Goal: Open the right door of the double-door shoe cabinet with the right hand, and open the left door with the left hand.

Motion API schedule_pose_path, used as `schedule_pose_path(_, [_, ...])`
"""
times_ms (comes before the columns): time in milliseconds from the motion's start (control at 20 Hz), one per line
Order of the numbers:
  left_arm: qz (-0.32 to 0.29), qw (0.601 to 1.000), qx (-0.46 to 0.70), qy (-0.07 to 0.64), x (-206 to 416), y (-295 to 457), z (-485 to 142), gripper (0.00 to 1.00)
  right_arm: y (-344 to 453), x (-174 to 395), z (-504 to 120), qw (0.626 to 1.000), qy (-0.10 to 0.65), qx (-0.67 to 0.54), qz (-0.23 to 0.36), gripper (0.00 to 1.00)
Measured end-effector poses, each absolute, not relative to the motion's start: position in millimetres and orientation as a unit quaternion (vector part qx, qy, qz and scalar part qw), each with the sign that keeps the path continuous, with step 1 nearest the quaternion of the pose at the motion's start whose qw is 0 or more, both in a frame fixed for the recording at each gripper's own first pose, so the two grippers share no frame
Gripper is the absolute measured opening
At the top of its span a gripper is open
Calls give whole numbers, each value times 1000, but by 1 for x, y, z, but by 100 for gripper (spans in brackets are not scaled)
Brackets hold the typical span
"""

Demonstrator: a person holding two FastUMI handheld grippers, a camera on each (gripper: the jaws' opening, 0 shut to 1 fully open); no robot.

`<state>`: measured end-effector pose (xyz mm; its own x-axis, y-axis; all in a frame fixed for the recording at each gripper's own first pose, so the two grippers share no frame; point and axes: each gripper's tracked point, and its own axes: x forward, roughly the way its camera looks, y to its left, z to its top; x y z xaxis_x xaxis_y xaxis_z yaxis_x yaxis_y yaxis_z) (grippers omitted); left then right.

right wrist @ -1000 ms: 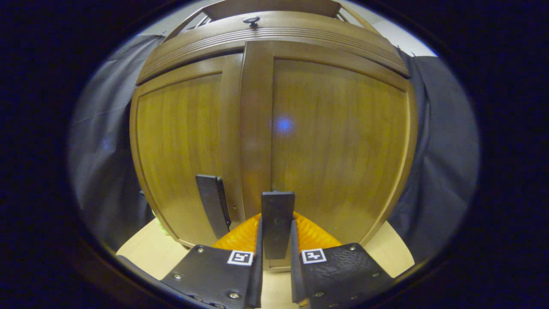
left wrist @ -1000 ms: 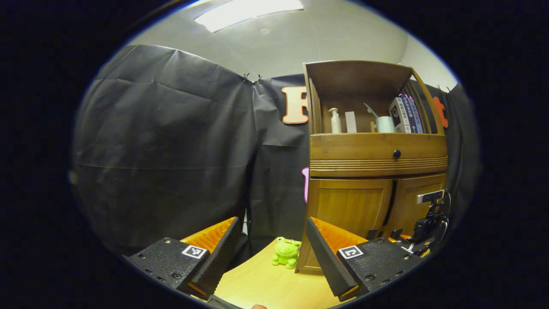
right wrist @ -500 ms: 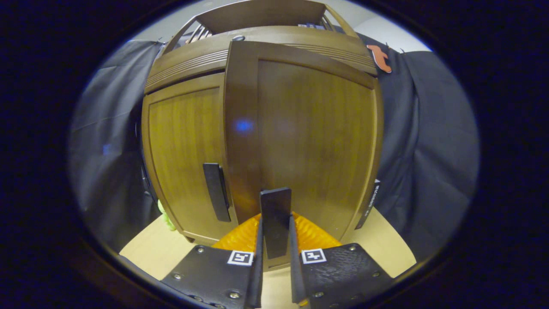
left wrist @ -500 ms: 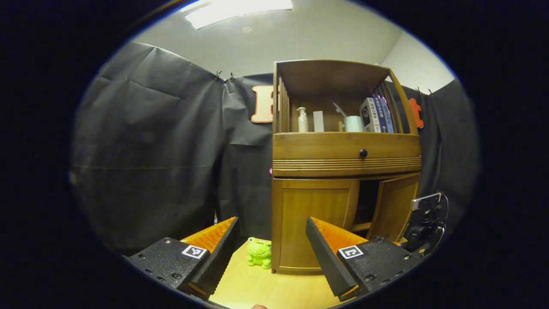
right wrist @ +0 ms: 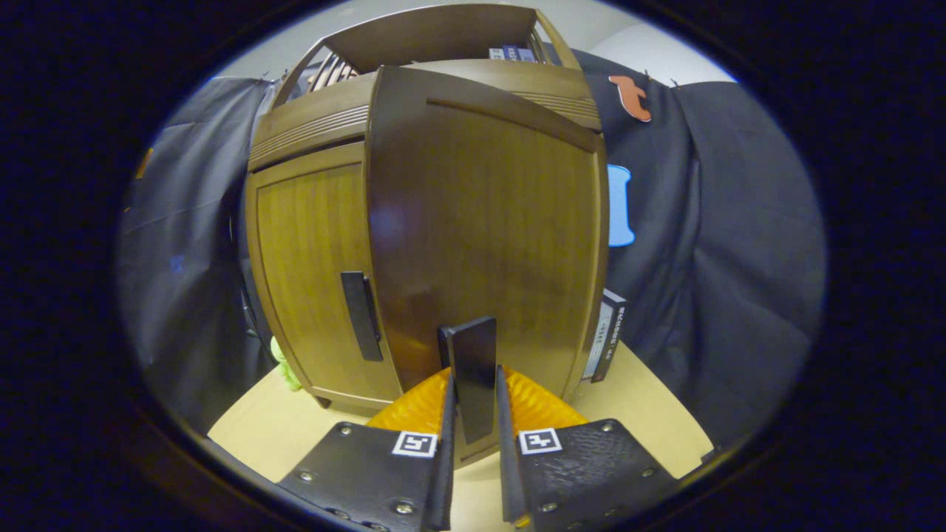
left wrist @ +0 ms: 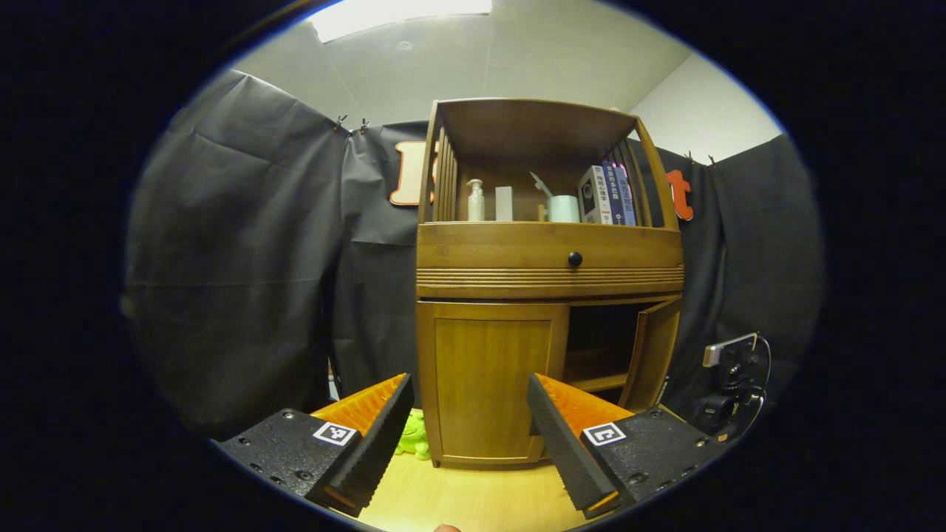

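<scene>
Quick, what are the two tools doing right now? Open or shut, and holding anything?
Left tool: open, holding nothing.
Right tool: shut on the flat black handle of the brown wooden right door, which stands ajar.

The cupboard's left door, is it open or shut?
Shut. The left door sits flush in its frame, while the right door swings outward.

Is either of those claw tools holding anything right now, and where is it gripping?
The right gripper is clamped on the dark handle of the cabinet's right door, which stands open. The left gripper is open and holds nothing.
</scene>
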<state>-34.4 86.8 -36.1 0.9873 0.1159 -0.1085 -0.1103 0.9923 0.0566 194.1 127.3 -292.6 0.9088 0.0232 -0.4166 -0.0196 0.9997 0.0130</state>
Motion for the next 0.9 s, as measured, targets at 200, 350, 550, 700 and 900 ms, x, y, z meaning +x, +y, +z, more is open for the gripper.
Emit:
schedule_pose_path(200, [34, 997, 21, 59, -33, 69, -40, 92, 126, 196, -285, 977, 213, 6, -3, 26])
schedule_pose_path(350, [24, 998, 18, 61, -32, 61, -43, 92, 125, 199, -275, 976, 217, 11, -13, 26])
schedule_pose_path(550, [9, 998, 11, 64, -32, 50, -46, 96, 118, 204, -269, 976, 217, 18, -27, 26])
schedule_pose_path(700, [-2, 998, 6, 68, -32, 40, -49, 92, 110, 203, -265, 976, 214, 16, -38, 26])
schedule_pose_path(900, [-18, 997, -1, 73, -32, 28, -54, 99, 98, 197, -263, 975, 215, 25, -54, 25])
